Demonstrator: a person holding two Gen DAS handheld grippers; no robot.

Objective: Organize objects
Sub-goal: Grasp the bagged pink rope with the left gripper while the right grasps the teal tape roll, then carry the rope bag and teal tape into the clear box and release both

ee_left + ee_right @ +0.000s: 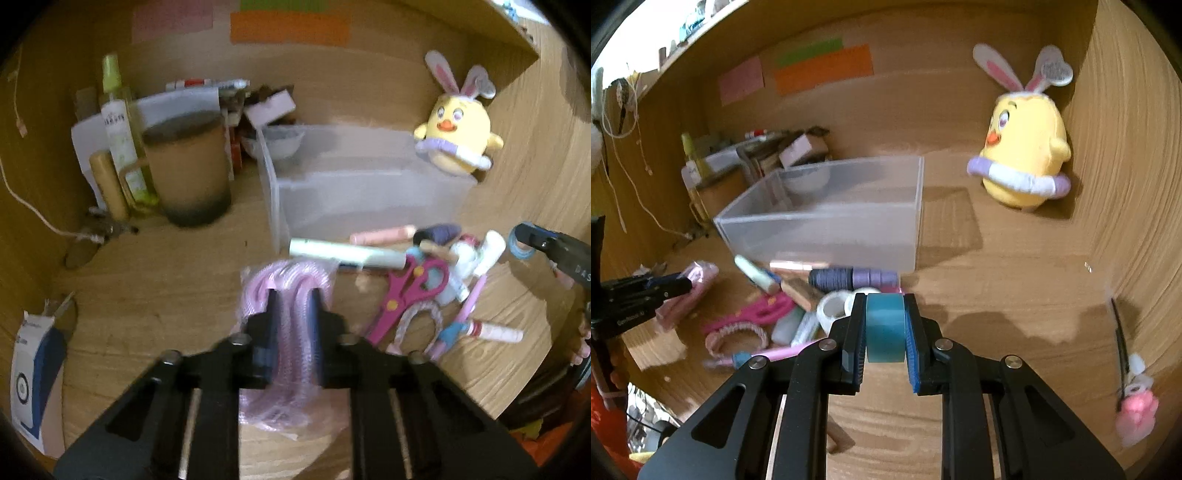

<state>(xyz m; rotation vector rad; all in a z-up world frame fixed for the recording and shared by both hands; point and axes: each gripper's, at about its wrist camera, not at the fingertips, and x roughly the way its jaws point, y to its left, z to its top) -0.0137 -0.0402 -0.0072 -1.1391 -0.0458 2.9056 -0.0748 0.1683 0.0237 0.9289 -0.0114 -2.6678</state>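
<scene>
Left gripper [293,314] clamps pink pouch [286,280]; right gripper [885,325] clamps teal tape roll [885,328].

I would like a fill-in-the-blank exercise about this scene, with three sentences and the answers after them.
1. The right gripper is shut on a roll of tape whose colour is ____.
2. The left gripper holds a pink cord in a plastic bag between its ____.
3. The yellow chick plush wears pink and white ____ ears.

Missing words: teal; fingers; bunny
</scene>
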